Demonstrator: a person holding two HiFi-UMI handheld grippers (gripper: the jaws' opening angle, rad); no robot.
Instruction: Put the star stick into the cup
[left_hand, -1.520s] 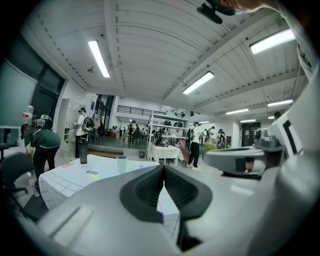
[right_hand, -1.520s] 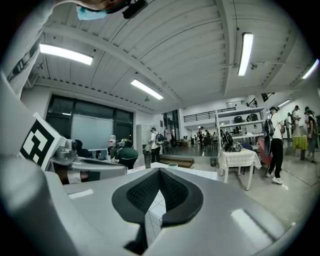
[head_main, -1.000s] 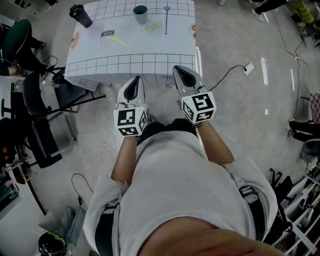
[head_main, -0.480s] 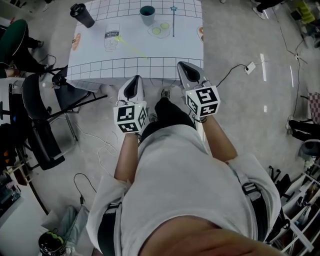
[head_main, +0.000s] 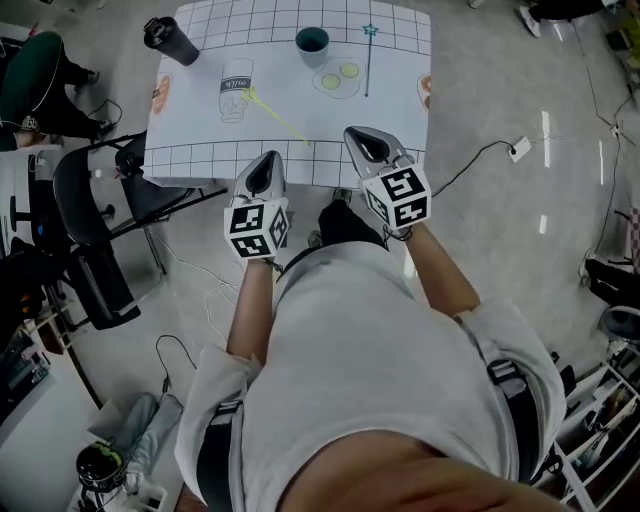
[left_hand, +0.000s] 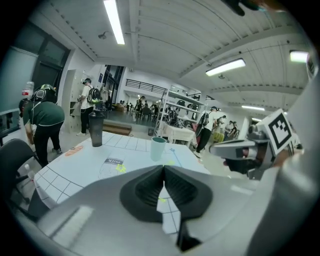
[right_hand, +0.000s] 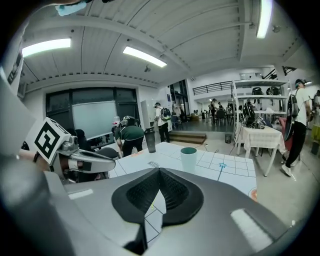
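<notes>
The teal cup (head_main: 312, 40) stands upright at the far middle of the gridded table (head_main: 200, 150). To its right the blue star stick (head_main: 367, 62) lies flat, star end away from me. In the right gripper view the cup (right_hand: 188, 159) and the star stick (right_hand: 222, 166) lie ahead, well beyond the jaws. My left gripper (head_main: 266, 162) and right gripper (head_main: 360, 137) hover side by side over the table's near edge, both shut with nothing in them. The left gripper view shows the cup (left_hand: 158, 148) far ahead and the right gripper (left_hand: 235, 148) beside it.
A dark tumbler (head_main: 165, 33) stands at the table's far left corner. A clear glass (head_main: 237, 76) lies left of the cup, with a yellow stick (head_main: 277, 113) beside it. A saucer (head_main: 338, 78) with lime slices sits near the cup. A chair (head_main: 95, 190) stands left of the table.
Both grippers have moved forward to the table's near edge, and the table now lies closer in the head view. Jaws stayed shut.
</notes>
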